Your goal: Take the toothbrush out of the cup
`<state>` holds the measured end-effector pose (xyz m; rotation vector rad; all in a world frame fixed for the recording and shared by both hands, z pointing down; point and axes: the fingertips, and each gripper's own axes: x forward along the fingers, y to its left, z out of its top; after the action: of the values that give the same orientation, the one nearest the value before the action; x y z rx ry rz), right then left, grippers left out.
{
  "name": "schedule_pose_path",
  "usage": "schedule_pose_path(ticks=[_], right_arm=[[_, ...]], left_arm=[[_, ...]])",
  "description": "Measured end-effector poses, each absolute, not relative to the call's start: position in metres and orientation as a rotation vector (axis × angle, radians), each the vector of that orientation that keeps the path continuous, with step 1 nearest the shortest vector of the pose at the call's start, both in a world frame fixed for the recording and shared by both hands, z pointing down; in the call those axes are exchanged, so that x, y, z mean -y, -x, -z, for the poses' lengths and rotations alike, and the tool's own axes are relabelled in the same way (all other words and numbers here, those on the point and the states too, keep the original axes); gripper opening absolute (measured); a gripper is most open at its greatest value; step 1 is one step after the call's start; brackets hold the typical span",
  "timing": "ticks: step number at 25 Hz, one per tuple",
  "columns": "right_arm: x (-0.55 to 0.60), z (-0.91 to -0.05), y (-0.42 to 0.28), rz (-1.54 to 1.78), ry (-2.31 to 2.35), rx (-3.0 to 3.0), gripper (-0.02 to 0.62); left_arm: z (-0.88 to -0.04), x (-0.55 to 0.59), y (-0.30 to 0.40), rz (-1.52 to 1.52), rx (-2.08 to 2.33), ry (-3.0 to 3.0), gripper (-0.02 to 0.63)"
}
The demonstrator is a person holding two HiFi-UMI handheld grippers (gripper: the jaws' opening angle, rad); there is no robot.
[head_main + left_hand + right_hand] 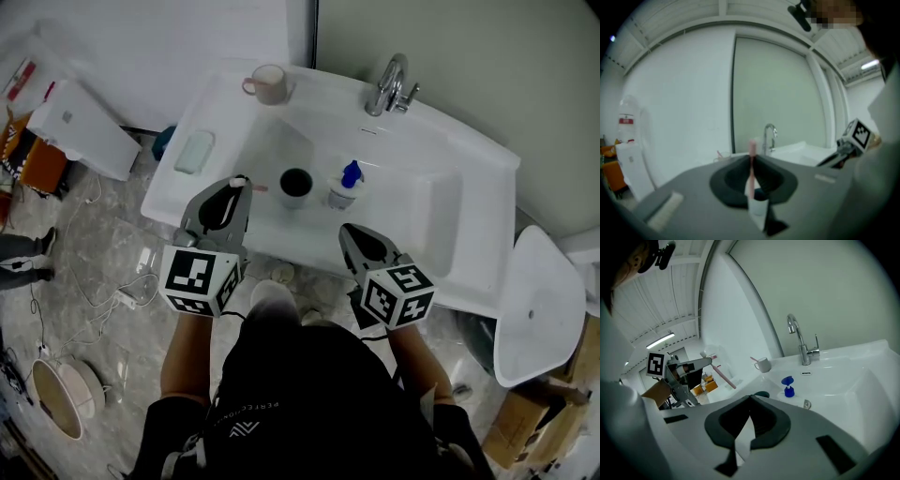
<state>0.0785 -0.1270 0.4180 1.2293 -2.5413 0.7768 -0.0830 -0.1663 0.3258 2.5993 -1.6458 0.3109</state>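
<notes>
- A white sink [427,220] carries everything here, and a dark cup [295,183] stands upright in its basin. Every place below is given from that cup.
- Far left of the dark cup, a pale green soap bar [194,152] lies flat on the sink's rim.
- Just left of the dark cup, the left claw [236,184] hangs over the front edge of the sink with its tips towards the basin. Its jaws are pinched narrowly on the handle of the toothbrush [255,187], with only that thin handle between them.
- The toothbrush is out of the dark cup and apart from it. In the head view its pink end pokes past the claw tips towards the cup's left side. In the right gripper view it slants in the air, white head up and handle sloping down.
- Behind the dark cup and slightly left, a pale mug [269,84] stands upright on the back rim of the sink, well apart from the cup.
- Just right of the dark cup, a small blue-capped bottle [347,186] stands in the basin, near the cup but not touching it.
- In front of that bottle and right of the dark cup, the right claw [347,230] is fully closed, jaws together and holding nothing.
- Behind and well to the right of the dark cup, the chrome faucet [394,84] rises from the back rim.
</notes>
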Motion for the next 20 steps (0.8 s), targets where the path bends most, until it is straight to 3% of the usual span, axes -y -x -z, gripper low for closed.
schedule_pose_path(ticks=[10, 20], right_arm=[[0.142, -0.394, -0.056, -0.650, -1.150, 2.635, -0.006], [0.198, -0.376, 0.002, -0.513, -1.115, 2.672, -0.006]], left_arm=[[-0.332, 0.141, 0.128, -0.285, 1.823, -2.428, 0.026], [-0.333, 0.199, 0.160, -0.242, 1.755, -2.436, 0.025]])
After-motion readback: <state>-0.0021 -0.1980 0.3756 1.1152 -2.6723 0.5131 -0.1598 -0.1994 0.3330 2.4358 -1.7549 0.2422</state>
